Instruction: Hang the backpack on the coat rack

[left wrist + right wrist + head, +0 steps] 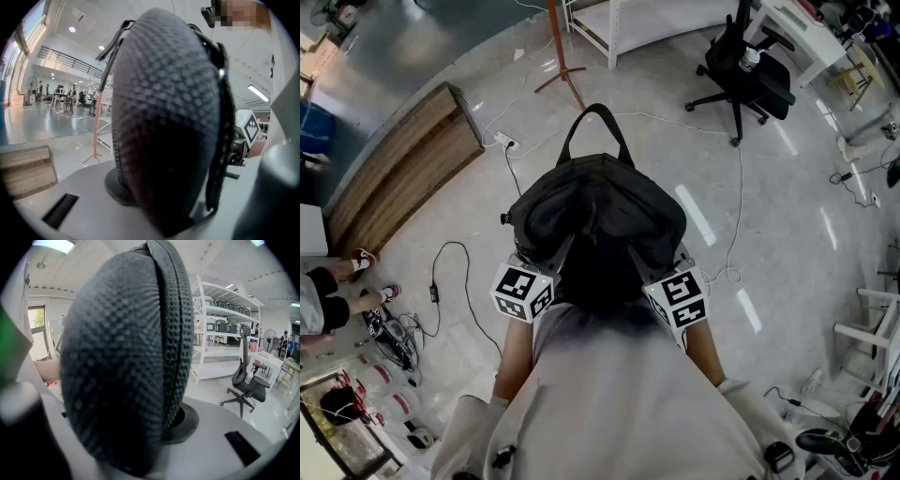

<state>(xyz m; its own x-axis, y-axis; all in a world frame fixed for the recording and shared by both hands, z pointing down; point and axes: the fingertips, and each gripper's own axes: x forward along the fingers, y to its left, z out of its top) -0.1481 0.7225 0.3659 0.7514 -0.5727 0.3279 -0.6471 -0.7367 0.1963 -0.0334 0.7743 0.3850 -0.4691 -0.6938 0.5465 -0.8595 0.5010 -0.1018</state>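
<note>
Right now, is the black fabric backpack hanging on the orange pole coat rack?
No, the left gripper and right gripper hold the black fabric backpack in the air, apart from the orange pole coat rack.

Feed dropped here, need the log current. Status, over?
Left gripper, right gripper both shut on backpack straps. Backpack carried, not yet hung. Coat rack ahead; power strip on floor near its base.

Black backpack [600, 211] held by left gripper [551, 261], right gripper [654, 267].

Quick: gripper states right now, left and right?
Left gripper: closed on a backpack strap.
Right gripper: closed on the other backpack strap.
</note>
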